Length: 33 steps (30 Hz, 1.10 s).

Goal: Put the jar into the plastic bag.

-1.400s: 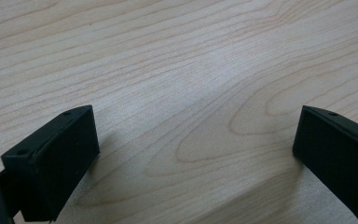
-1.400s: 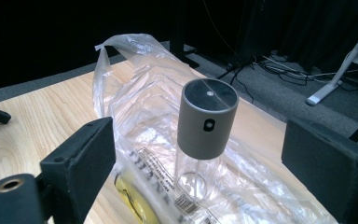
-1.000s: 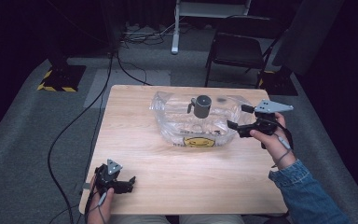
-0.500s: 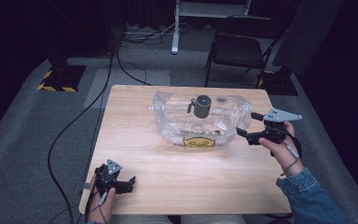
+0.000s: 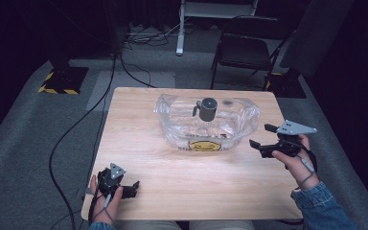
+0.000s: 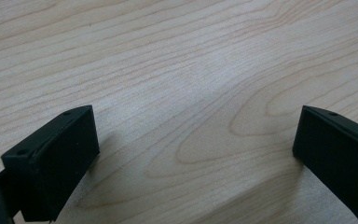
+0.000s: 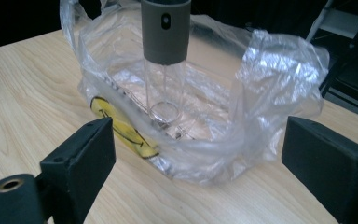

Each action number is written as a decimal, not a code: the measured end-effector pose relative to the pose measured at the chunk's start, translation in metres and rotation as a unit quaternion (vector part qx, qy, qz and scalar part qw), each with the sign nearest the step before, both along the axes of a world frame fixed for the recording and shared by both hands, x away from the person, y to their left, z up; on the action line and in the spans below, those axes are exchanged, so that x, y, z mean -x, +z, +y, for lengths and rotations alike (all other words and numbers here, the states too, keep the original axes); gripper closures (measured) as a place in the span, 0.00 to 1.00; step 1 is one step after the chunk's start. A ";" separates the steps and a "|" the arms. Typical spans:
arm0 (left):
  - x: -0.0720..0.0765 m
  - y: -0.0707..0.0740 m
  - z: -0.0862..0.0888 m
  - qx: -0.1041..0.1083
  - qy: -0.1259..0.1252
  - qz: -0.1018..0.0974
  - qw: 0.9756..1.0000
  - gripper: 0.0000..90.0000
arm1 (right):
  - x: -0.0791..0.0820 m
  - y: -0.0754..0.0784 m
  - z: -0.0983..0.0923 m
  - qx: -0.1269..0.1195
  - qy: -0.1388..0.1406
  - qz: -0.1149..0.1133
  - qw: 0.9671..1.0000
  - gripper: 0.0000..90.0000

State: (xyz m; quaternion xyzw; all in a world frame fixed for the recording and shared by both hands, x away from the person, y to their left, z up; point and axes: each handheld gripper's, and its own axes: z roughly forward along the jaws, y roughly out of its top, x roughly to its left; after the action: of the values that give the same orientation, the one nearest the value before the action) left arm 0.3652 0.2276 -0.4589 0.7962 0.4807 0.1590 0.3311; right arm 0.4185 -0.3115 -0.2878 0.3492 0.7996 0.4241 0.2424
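A clear plastic bag (image 5: 230, 120) with a yellow smiley print lies crumpled on the wooden table (image 5: 196, 177), its mouth open upward. Inside it a clear bottle with a grey cap (image 5: 207, 109) stands upright. My right gripper (image 5: 260, 135) hovers just right of the bag, apart from it, jaws open and pointing at it. In the right gripper view the bag (image 7: 279, 70) and the bottle (image 7: 166, 51) sit just beyond the open right gripper (image 7: 200, 140). My left gripper (image 5: 132, 188) rests at the table's near left corner. The left gripper (image 6: 193, 135) stands open over bare wood.
A black chair (image 5: 247, 52) and a white stand (image 5: 182, 28) are on the grey carpet behind the table. Black cables (image 5: 84, 120) trail across the floor at the left. The table's right edge (image 5: 287, 158) runs under my right hand.
My right gripper has drawn back from the bag's right edge, toward the near side and a little lower, jaws still open. The left gripper, the bag and the bottle have not moved.
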 end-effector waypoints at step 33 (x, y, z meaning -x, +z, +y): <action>-0.001 0.000 0.000 -0.001 -0.001 0.000 1.000 0.00 | 0.038 -0.036 -0.053 0.003 -0.056 0.033 0.998 0.12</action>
State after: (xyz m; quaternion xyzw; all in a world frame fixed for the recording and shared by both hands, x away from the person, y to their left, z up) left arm 0.3658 0.2274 -0.4588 0.7968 0.4802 0.1591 0.3306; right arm 0.3804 -0.3642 -0.3234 0.4066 0.7873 0.3961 0.2406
